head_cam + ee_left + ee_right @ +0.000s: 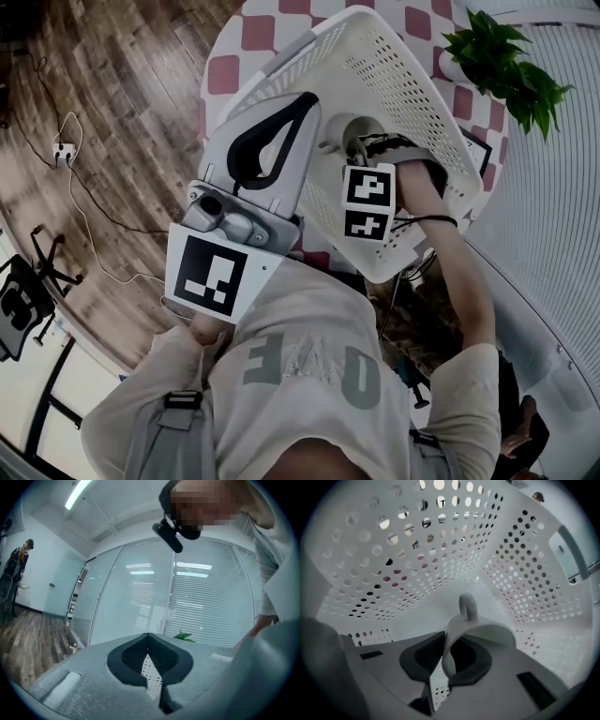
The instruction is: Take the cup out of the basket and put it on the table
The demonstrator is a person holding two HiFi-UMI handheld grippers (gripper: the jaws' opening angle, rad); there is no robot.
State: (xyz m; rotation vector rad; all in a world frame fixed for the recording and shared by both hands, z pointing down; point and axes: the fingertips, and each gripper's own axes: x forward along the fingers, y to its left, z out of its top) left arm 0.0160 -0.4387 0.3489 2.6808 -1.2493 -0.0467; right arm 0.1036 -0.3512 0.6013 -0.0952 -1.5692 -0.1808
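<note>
Closest to the head camera are the person's shoulders in a pale shirt (309, 375), with both grippers held out in front. Beyond them a white perforated basket (412, 84) is seen tipped up over a table (255, 33) covered in red and white checks. A green plant (506, 61) stands at the far right.

The left gripper (307, 101) is closed on the basket's side: a thin strip of perforated plastic (149, 674) is pinched between its dark pads (129, 656). The right gripper (444, 646) is reached down inside the basket and closed on the rim of the cup (485, 632), with one jaw inside the mouth and one outside.

The cup is inside the basket, low down near its floor. Whether it is resting there or already raised cannot be told.

Lifting the cup out is judged to be the step in hand. Only a thin rim is held, so the grip should be kept firm. The cup is best drawn straight out through the basket's open top, kept clear of the sides, while the basket is steadied by the left gripper.

The cup is plain white and smooth, probably glazed and slippery. Its mouth is turned toward the right gripper view, and a loop handle (468, 605) is set on its far side.
</note>
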